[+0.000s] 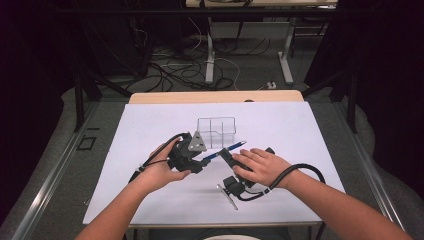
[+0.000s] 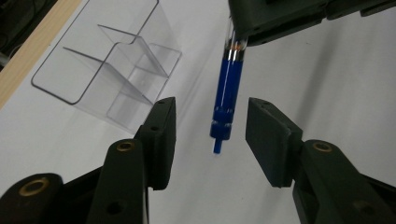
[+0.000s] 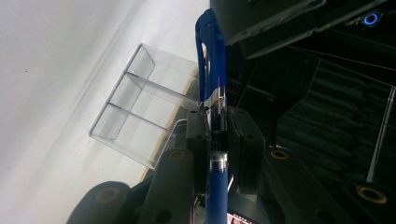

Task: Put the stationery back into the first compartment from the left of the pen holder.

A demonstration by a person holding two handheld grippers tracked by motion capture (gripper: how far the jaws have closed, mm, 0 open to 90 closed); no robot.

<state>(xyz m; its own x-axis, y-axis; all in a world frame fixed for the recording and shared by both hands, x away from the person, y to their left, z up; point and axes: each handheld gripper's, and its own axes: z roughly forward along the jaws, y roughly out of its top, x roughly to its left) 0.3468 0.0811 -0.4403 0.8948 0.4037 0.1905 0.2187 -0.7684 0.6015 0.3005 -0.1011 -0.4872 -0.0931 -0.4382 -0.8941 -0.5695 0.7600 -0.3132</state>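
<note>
The blue pen (image 1: 223, 151) is slim, with a see-through barrel full of dark blue, silver bands near one end and a blue clip (image 3: 204, 42) at the other. It hangs in the air above the white table (image 1: 150, 200), just in front of the clear divided box (image 1: 216, 131). The right gripper (image 3: 217, 140) has its jaws pressed tight on the barrel, near the silver bands. The left gripper (image 2: 211, 135) faces the pen's free blue end, which sits in the gap between its two pads (image 2: 268, 140) without touching either; its jaws stand partly open. The box is clear plastic, split by thin walls into compartments, and sits near the table's far edge
</note>
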